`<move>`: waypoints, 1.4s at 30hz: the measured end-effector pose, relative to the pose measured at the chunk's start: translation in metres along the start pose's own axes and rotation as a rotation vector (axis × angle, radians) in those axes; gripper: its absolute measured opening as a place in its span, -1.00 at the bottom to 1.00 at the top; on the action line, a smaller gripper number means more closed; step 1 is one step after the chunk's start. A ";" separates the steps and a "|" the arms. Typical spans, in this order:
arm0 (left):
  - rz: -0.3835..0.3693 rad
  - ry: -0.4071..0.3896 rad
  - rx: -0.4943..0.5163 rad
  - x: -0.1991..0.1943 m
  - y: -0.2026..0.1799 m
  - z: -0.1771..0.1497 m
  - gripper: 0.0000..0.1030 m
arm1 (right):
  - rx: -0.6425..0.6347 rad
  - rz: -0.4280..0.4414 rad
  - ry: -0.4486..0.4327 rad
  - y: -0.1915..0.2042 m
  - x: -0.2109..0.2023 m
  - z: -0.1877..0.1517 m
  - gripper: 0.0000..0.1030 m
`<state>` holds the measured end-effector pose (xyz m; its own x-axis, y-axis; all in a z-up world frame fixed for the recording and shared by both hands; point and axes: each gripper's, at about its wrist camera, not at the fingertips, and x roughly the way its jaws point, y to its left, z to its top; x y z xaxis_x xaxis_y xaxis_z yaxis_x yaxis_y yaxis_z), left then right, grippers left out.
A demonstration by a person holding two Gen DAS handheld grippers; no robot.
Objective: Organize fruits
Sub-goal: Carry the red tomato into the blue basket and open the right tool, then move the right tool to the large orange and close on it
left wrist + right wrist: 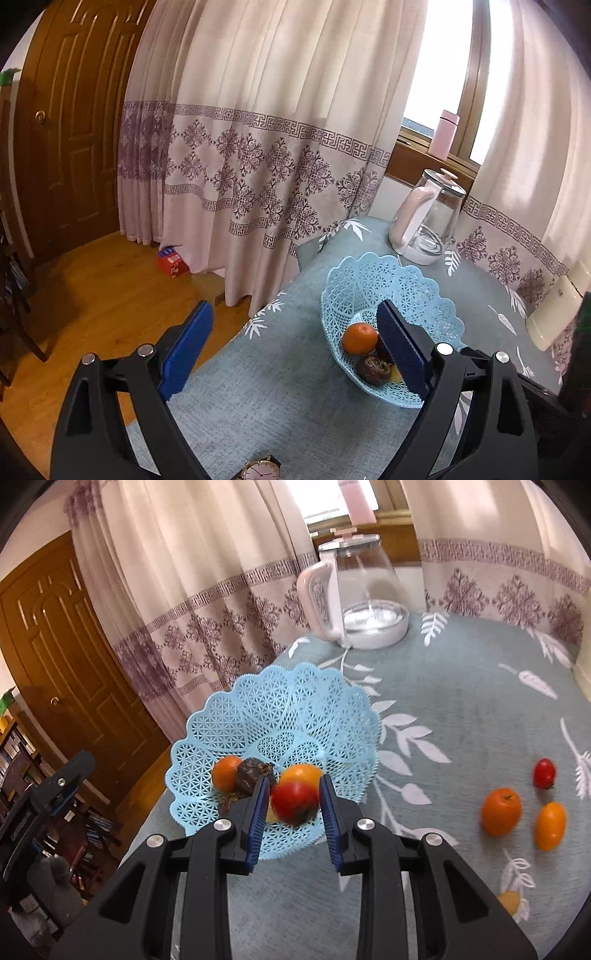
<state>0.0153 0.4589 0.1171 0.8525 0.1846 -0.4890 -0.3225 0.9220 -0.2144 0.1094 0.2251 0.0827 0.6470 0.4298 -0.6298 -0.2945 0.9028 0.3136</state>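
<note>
Left wrist view: the left gripper (295,347) hangs with its blue ribbed pads spread wide and nothing between them. Its right-hand pad cuts across the pale blue lattice basket (373,280), hiding part of the bowl. Inside, a smooth round orange (359,338) sits beside a dark wrinkled fruit (373,369); a second dark one and a sliver of yellow peek out behind the pad, hard to make out. The basket's scalloped plastic rim rests on the table (280,398), draped in a grey-blue cloth with white leaf prints. A glass kettle (428,218) with a pink handle stands behind, and a wristwatch (260,469) is cut off at the bottom edge.

Right wrist view: the right gripper (291,801) is over the basket's near rim, pads partly apart, with a red tomato (295,801) blurred between them; whether the pads actually press it cannot be told. Behind it in the basket lie an orange and the dark wrinkled fruit, with another orange fruit (302,773) half hidden. Out on the cloth to the right, well apart from the basket, wait a small red tomato (544,773), a tangerine (501,811) and an oval orange tomato (550,825).
</note>
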 end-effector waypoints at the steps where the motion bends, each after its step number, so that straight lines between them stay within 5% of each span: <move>1: 0.000 0.003 -0.002 0.001 0.000 0.000 0.77 | 0.005 0.002 0.008 0.000 0.004 0.001 -0.44; 25: -0.010 0.016 -0.012 0.006 -0.003 -0.005 0.78 | 0.105 -0.032 -0.039 -0.028 -0.023 -0.015 -0.18; 42: -0.024 0.022 -0.014 0.002 -0.009 -0.006 0.88 | 0.256 -0.104 -0.094 -0.089 -0.054 -0.027 0.03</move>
<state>0.0171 0.4493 0.1132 0.8510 0.1544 -0.5019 -0.3078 0.9210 -0.2386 0.0813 0.1221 0.0694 0.7300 0.3213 -0.6032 -0.0437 0.9027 0.4280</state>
